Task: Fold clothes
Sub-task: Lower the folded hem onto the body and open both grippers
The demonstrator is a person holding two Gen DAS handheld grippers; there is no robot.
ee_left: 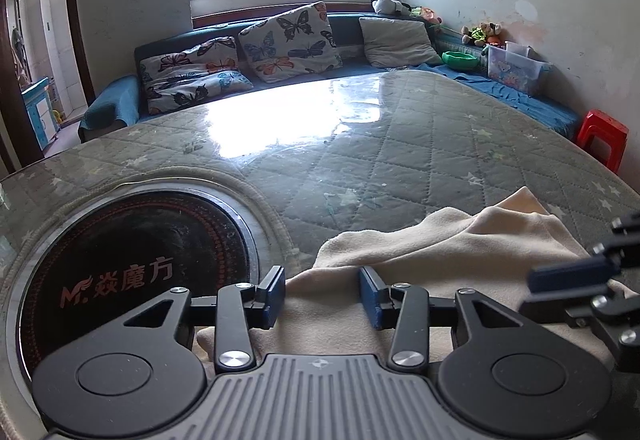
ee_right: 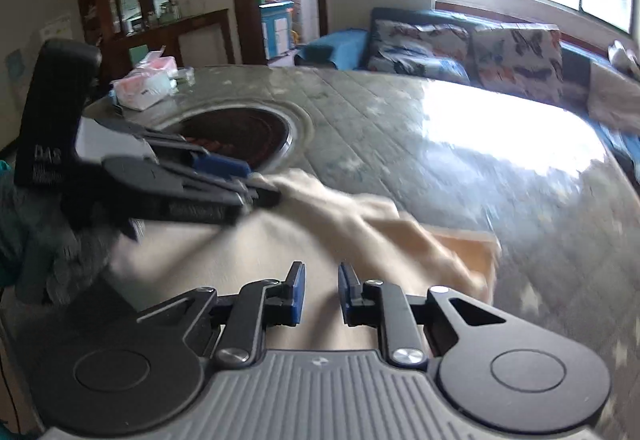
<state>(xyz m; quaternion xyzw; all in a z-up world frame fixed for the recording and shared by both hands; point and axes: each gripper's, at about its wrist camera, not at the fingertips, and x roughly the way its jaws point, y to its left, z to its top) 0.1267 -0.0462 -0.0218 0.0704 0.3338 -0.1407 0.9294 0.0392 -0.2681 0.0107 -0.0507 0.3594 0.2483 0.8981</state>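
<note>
A cream garment (ee_left: pixel 440 252) lies bunched on the near edge of the round quilted table (ee_left: pixel 360 144). My left gripper (ee_left: pixel 322 294) is open, its blue pads spread just above the near part of the cloth. The right gripper (ee_left: pixel 576 280) shows at the right of the left wrist view, over the cloth. In the right wrist view the garment (ee_right: pixel 360 224) is blurred by motion. My right gripper (ee_right: pixel 321 290) is open with a narrower gap, over the cloth. The left gripper (ee_right: pixel 244 180) shows at the left, at the cloth's far edge.
A black round stove plate (ee_left: pixel 136 264) is set into the table at the left. A tissue pack (ee_right: pixel 144 82) lies at the table's far side. A blue sofa with butterfly cushions (ee_left: pixel 288 40) runs behind the table. A red stool (ee_left: pixel 602 136) stands at the right.
</note>
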